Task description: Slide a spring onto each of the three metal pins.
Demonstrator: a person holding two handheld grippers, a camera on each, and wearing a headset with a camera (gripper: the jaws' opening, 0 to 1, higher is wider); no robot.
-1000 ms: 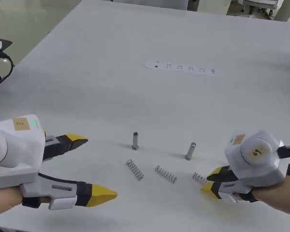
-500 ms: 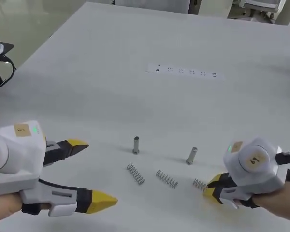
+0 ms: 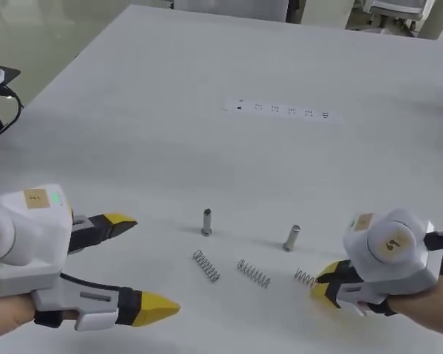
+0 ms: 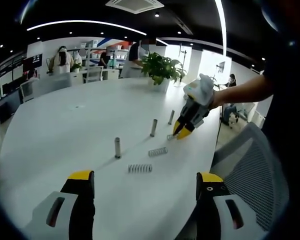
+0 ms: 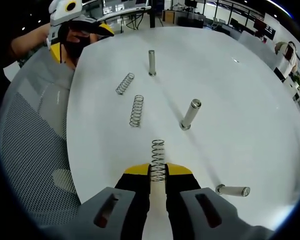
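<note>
Two metal pins (image 3: 207, 221) (image 3: 292, 237) stand upright on the white table (image 3: 207, 147). A third pin (image 4: 171, 117) stands just beside my right gripper. Two springs (image 3: 206, 265) (image 3: 253, 273) lie loose in front of the pins. My right gripper (image 3: 331, 281) is low on the table, shut on the near end of a third spring (image 5: 158, 152), which lies flat and points away between the fingertips. Off to the left, my left gripper (image 3: 140, 263) hovers wide open with nothing between its jaws, a hand's width from the nearest spring (image 4: 140, 168).
A white power strip (image 3: 280, 109) lies further back on the table. The table's near edge runs just below both grippers, with a grey mesh chair (image 5: 30, 145) under it. A potted plant (image 4: 160, 67) stands at the far end.
The head camera has shifted slightly. Both grippers, the springs and the pins stay where they were.
</note>
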